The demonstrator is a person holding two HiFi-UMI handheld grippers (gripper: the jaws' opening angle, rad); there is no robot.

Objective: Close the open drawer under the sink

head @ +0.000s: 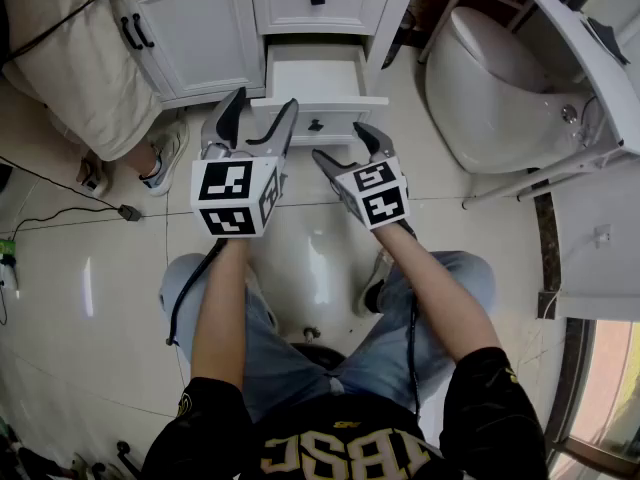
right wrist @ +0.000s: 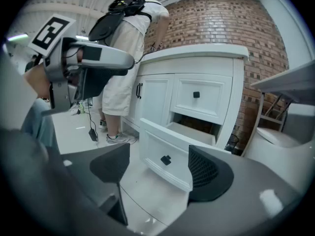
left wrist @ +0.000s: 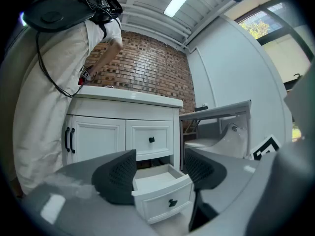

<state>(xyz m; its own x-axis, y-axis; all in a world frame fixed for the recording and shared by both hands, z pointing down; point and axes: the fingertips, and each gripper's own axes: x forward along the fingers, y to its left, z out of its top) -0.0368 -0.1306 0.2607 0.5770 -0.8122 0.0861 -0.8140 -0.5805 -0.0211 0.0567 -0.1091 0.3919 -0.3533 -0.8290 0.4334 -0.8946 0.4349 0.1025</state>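
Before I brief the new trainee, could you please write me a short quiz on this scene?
1. True or false: the lower drawer is pulled out of the cabinet.
2. The left gripper and the right gripper are: A) both open and empty; B) both shut on a towel; C) left open, right shut.
3. Fill in: in the head view, the toilet stands to the cabinet's ___.

Key: 1 true; 2 A; 3 right.
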